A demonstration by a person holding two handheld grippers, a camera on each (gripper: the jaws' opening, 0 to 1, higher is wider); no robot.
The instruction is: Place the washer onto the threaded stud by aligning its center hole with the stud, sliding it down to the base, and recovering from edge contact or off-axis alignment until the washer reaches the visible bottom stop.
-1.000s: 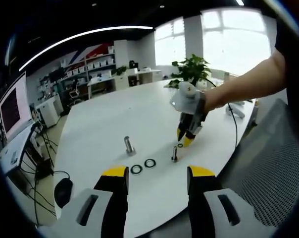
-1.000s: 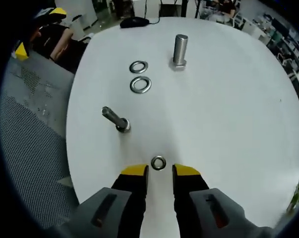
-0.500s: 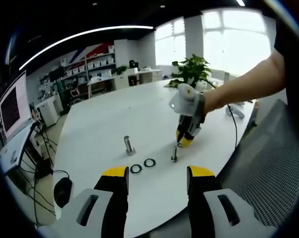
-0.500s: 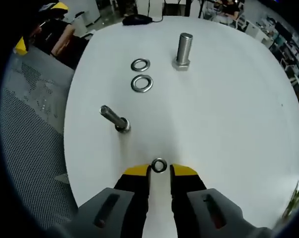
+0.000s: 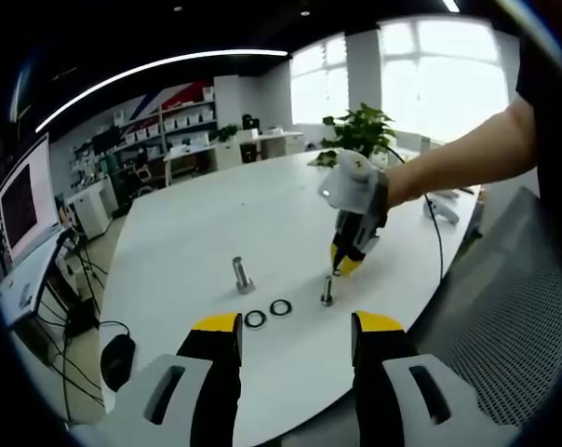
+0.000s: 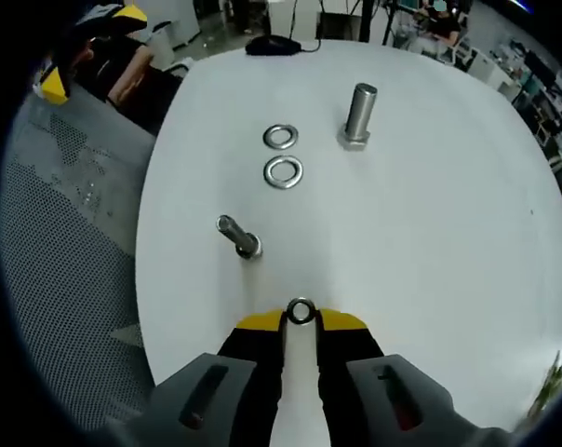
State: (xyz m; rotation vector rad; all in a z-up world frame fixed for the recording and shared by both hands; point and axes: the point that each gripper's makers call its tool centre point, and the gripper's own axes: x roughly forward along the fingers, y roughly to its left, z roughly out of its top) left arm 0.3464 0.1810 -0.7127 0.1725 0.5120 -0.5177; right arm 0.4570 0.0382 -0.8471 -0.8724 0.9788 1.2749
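A small steel washer (image 6: 301, 312) sits between the yellow tips of my right gripper (image 6: 301, 320), which is shut on it. The thin threaded stud (image 6: 239, 237) stands on the white table (image 6: 430, 242), ahead and to the left of the washer. In the left gripper view the right gripper (image 5: 346, 264) hangs just above and behind the same stud (image 5: 327, 291), held by a person's hand. My left gripper (image 5: 297, 326) is open over the table's near edge with nothing between its jaws.
A thick bolt (image 6: 359, 114) stands head-down further on, with two larger washers (image 6: 285, 171) lying beside it. A computer mouse (image 6: 272, 44) lies at the table's far edge. A mesh chair (image 6: 67, 279) stands off the table's side. A potted plant (image 5: 360, 130) is on the table.
The right jaws closed in from either side of the small washer and now grip it. The right view has shifted a little. The left gripper has stayed put.
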